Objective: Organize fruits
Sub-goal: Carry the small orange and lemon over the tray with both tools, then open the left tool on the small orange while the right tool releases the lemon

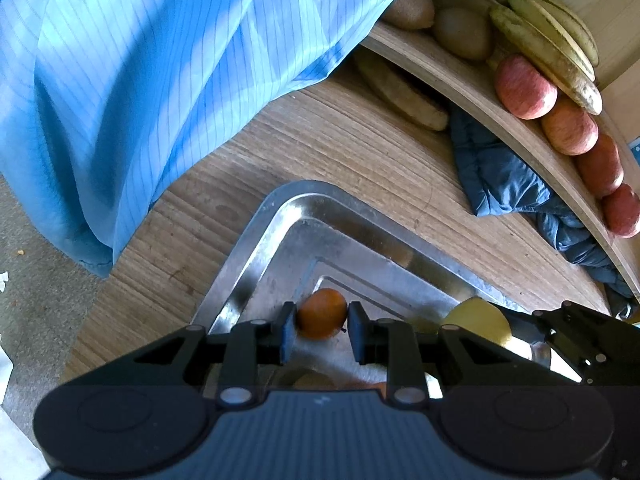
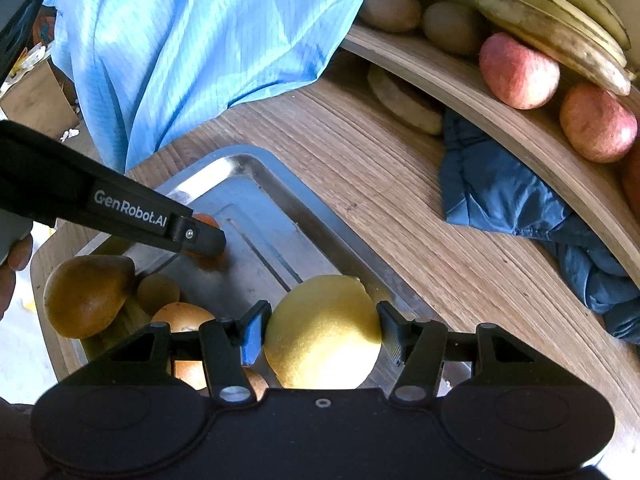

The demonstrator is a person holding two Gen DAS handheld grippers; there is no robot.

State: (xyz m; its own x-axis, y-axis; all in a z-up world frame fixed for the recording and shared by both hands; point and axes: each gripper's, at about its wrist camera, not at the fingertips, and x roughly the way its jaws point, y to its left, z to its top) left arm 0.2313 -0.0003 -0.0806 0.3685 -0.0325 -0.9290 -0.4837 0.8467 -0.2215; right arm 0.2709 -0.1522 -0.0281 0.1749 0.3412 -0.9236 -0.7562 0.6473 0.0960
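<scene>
Fruit lies in two places: some in a metal tray on the wooden table, the rest on a curved wooden shelf behind it. The left wrist view shows the left gripper with its pads closed against both sides of a small orange in the tray; the right wrist view shows only a sliver of that orange behind the left tool's finger, which bears the white lettering "GenRobot.AI". Only the right wrist view shows the right gripper clamped on a large yellow lemon at the tray's near edge, along with a brown pear, another orange and a small brown fruit crowded in the tray's left corner. Both views take in the shelf with bananas, red apples and kiwis, a light blue striped garment draped over the table, and a dark blue cloth bunched below the shelf.
</scene>
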